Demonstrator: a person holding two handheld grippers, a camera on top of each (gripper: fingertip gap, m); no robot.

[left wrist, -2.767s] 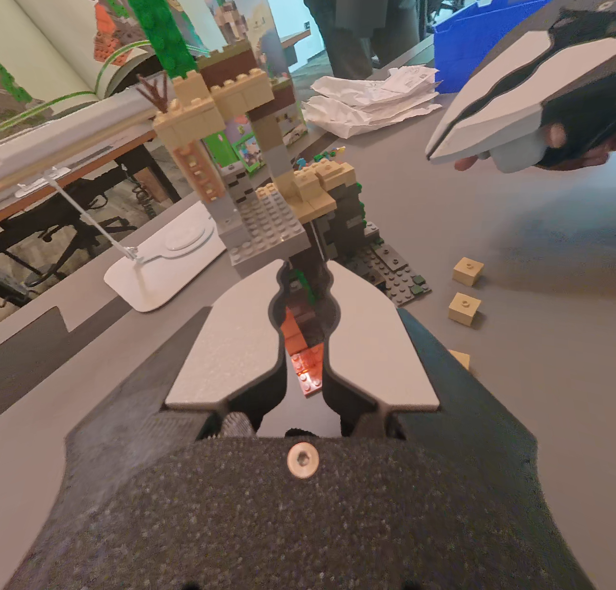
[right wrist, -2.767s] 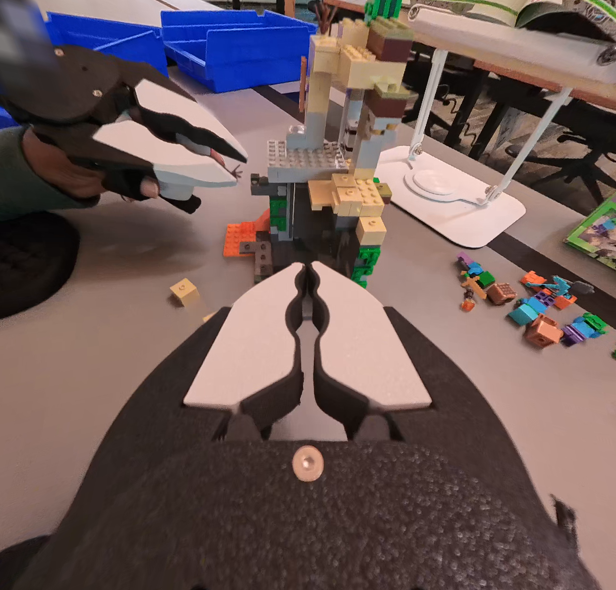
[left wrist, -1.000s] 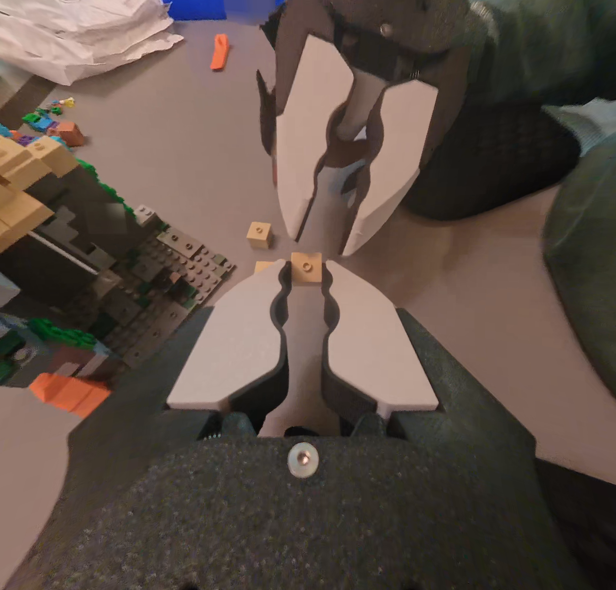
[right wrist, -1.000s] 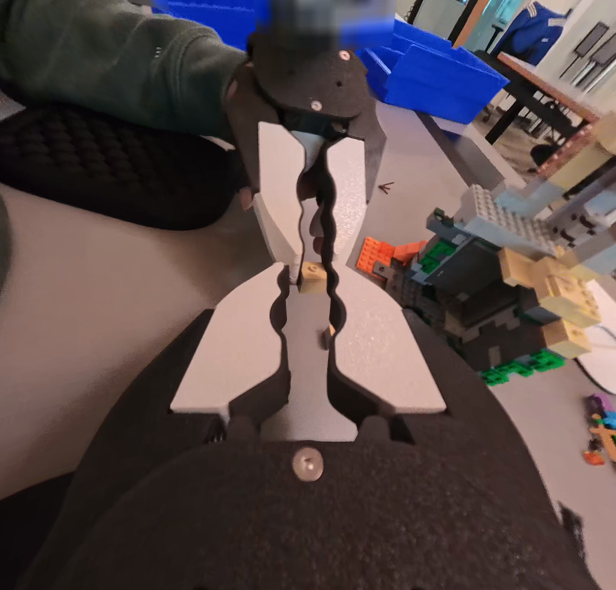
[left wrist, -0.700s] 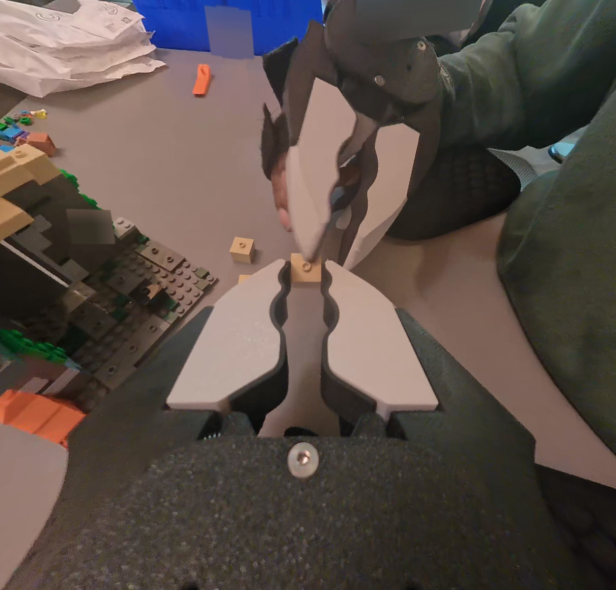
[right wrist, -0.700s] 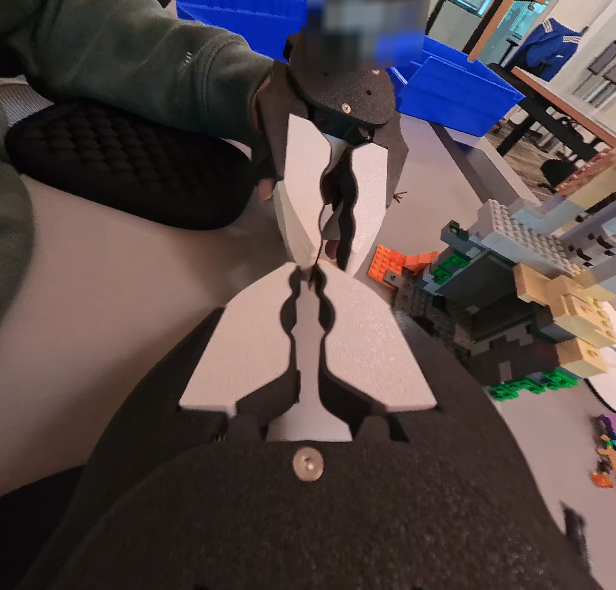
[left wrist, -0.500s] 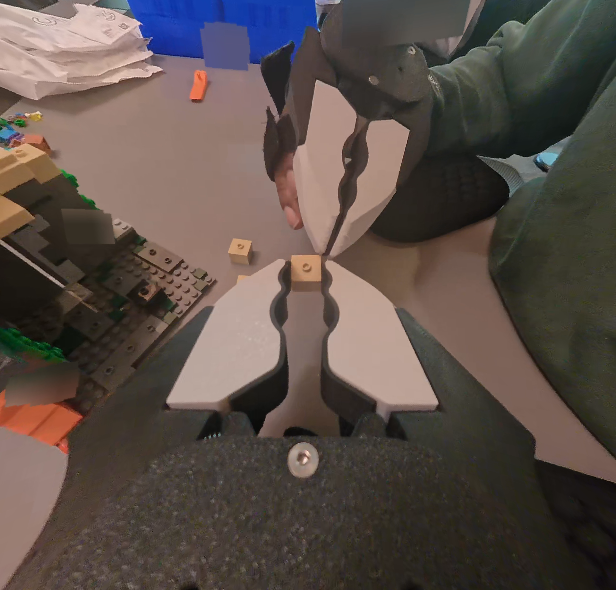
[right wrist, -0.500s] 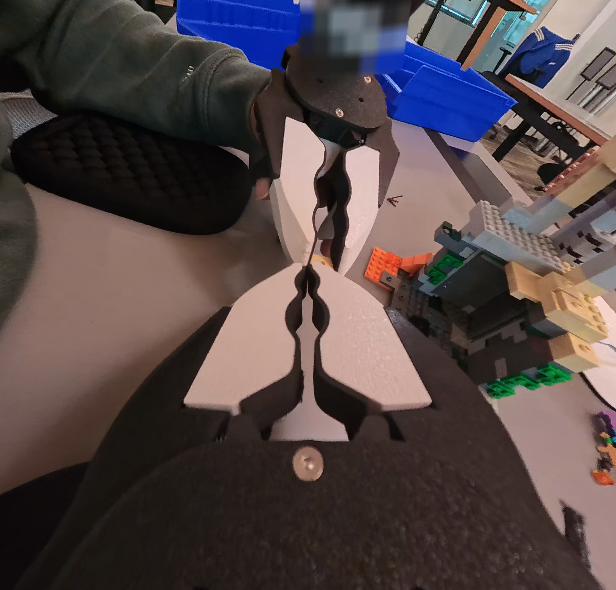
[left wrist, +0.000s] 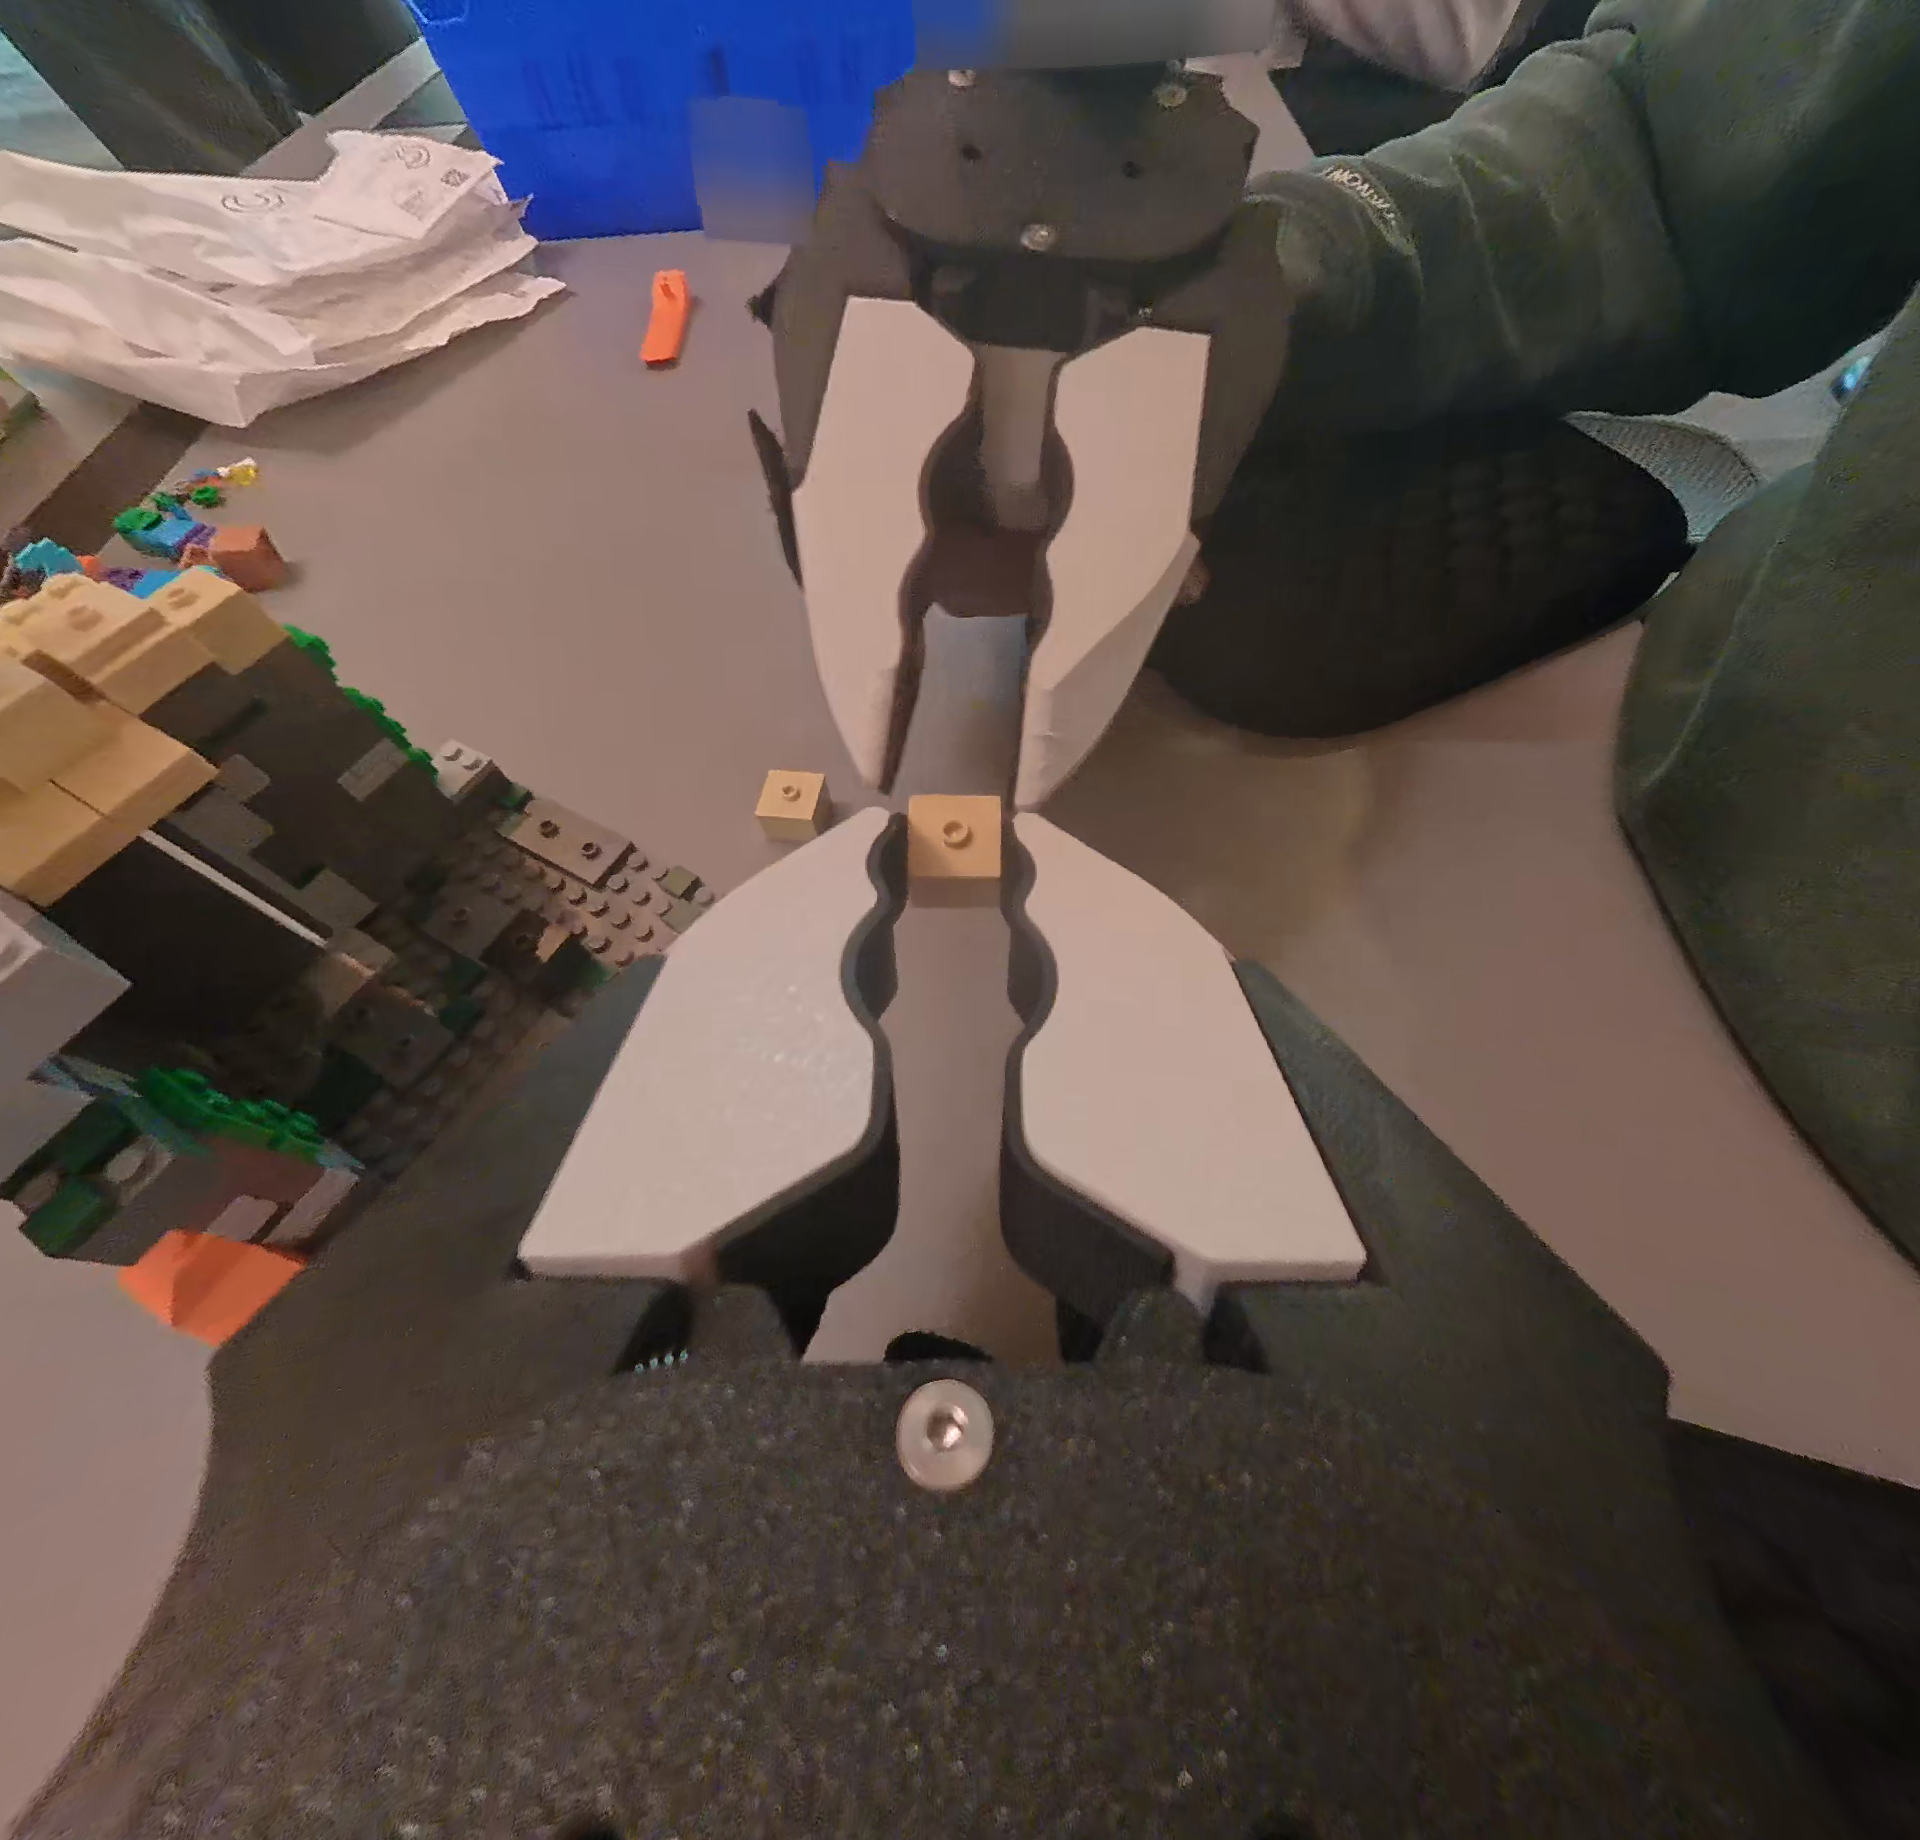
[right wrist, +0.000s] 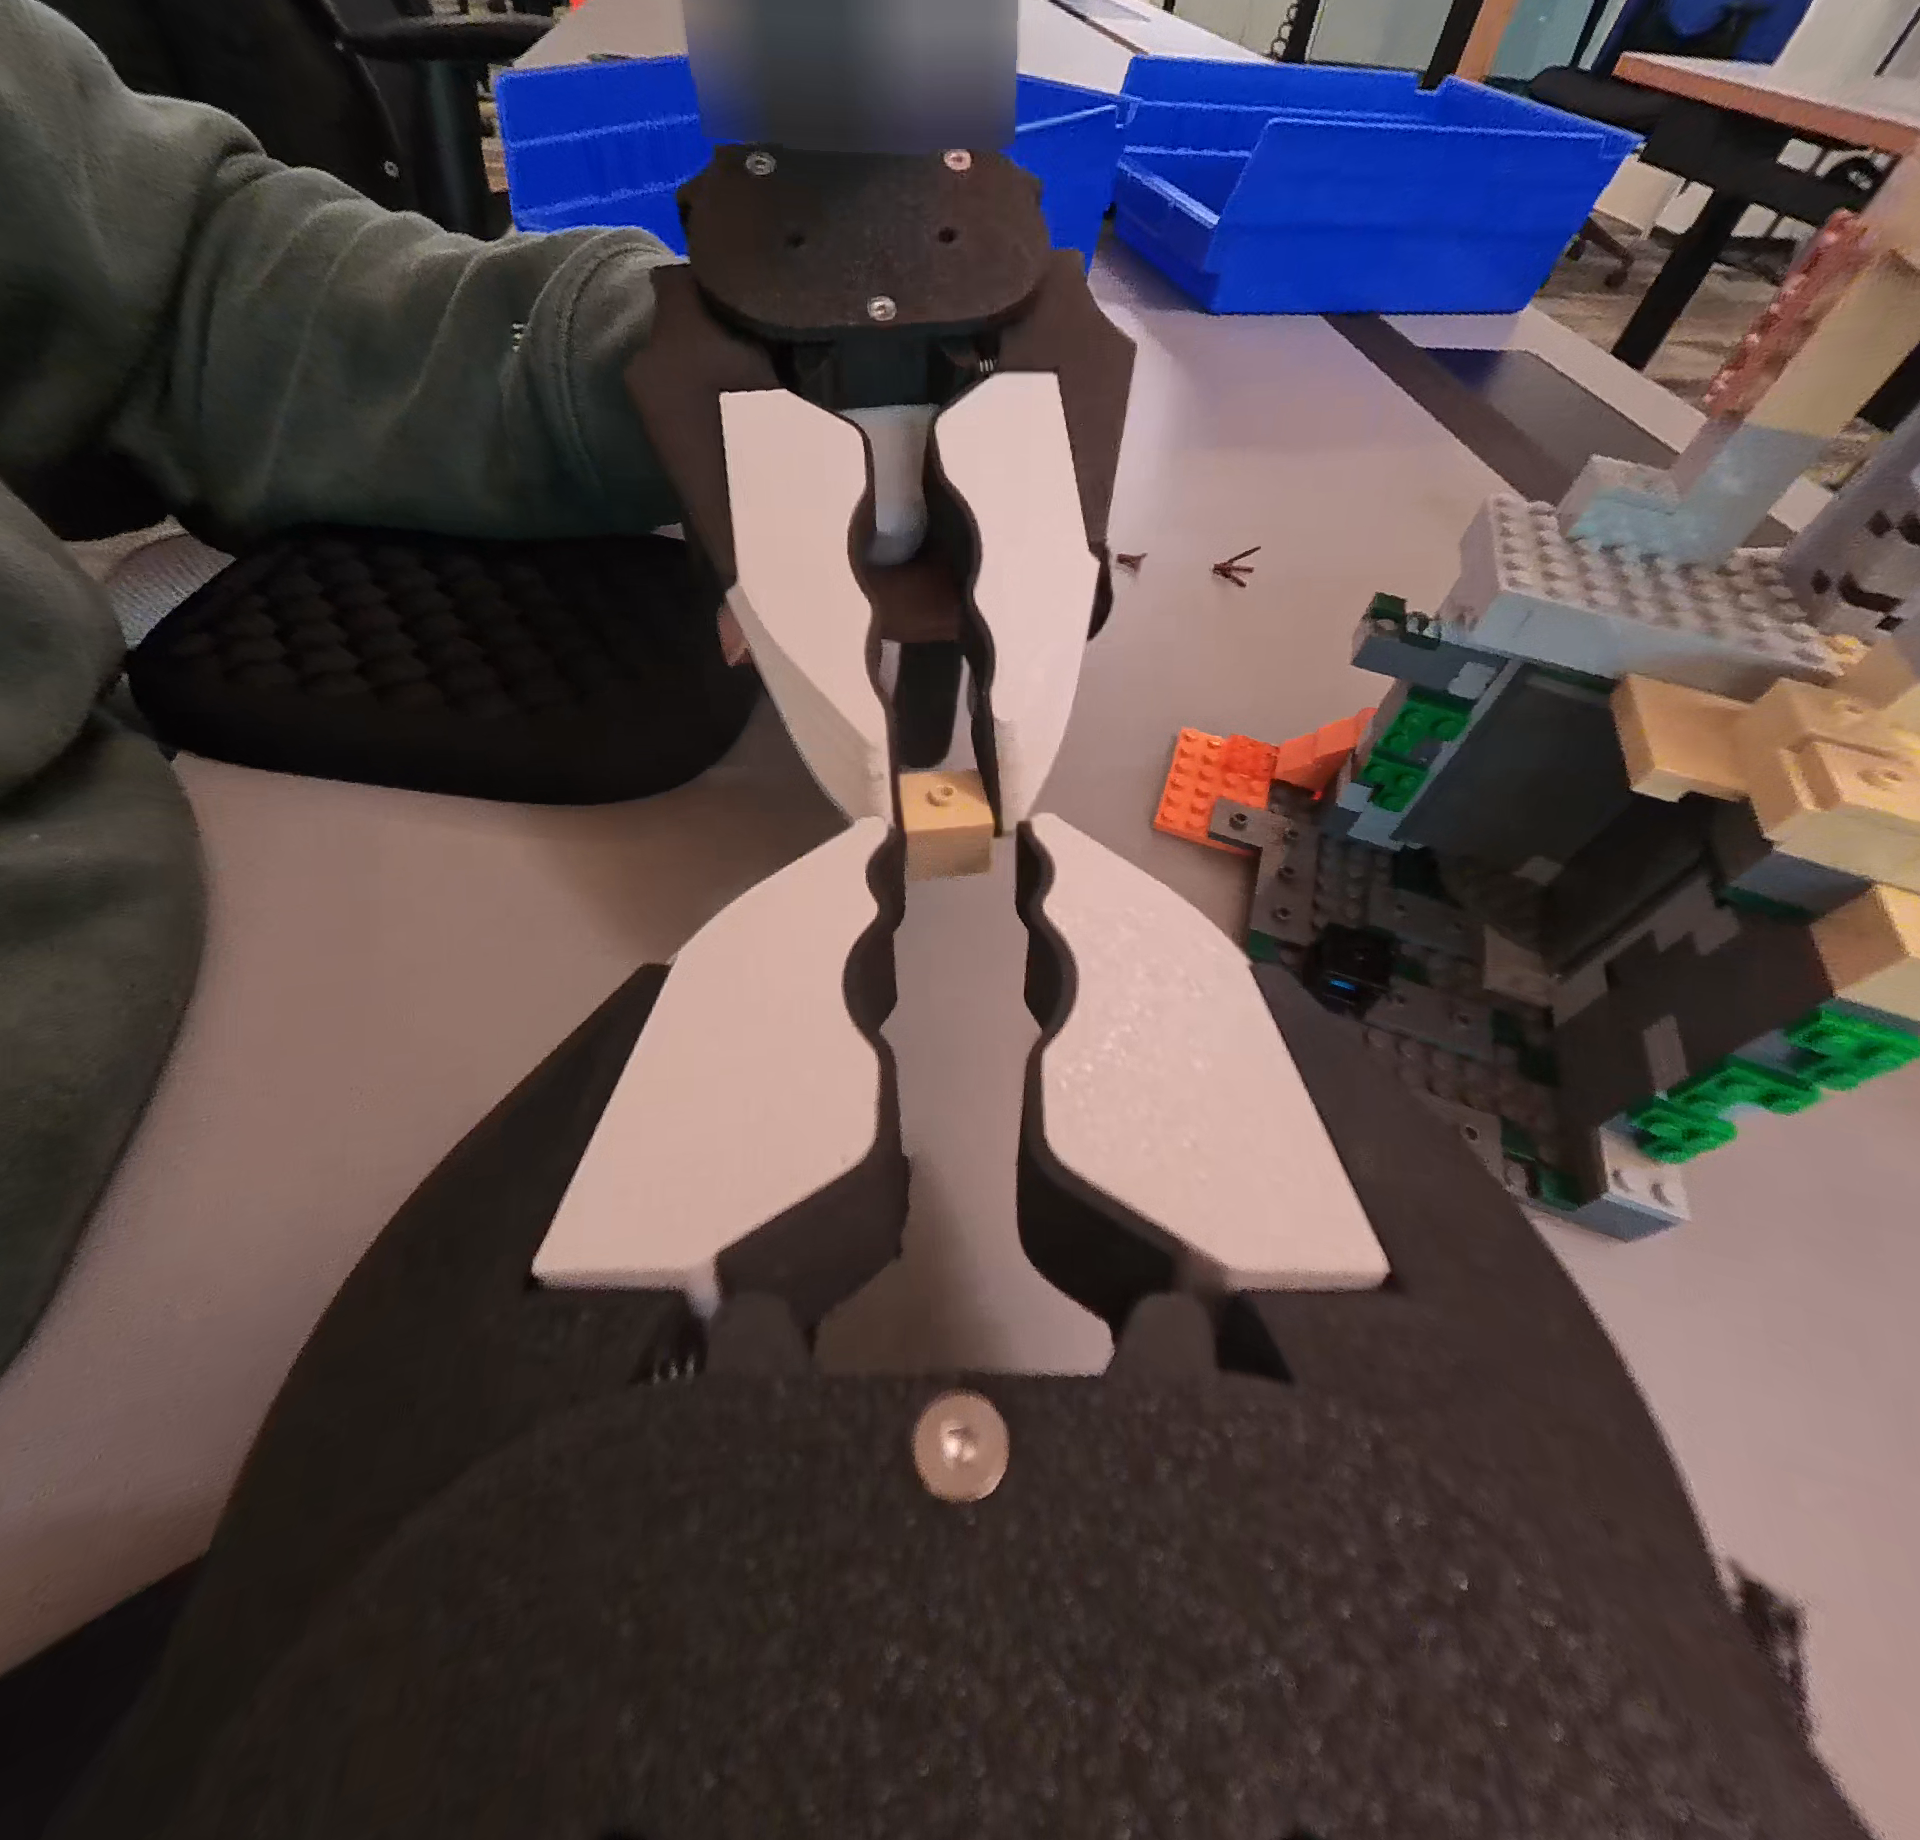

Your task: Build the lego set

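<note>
My left gripper point(left wrist: 949, 826) is shut on a small tan one-stud brick point(left wrist: 954, 848) and holds it at its fingertips above the grey table. My right gripper point(right wrist: 951, 836) faces it tip to tip and is open, its fingertips standing on either side of the same tan brick point(right wrist: 943, 822) without closing on it. The left wrist view shows the right gripper point(left wrist: 951, 788) from the front. The partly built lego model point(left wrist: 260, 907) stands to the left there, and on the right in the right wrist view point(right wrist: 1558, 855). A second tan brick point(left wrist: 793, 803) lies on the table.
Blue bins point(right wrist: 1351, 190) stand at the back of the table. White paper bags point(left wrist: 260, 273), an orange tool point(left wrist: 665, 315) and loose coloured pieces point(left wrist: 197, 543) lie beyond the model. A black cushion point(right wrist: 416, 668) and a person's green sleeve point(right wrist: 312, 356) are close by. The grippers are tip to tip, or close to it.
The left gripper left the model and picked up the tan brick. The right gripper came to meet it tip to tip, was shut half a second ago, and has now opened around the brick.
</note>
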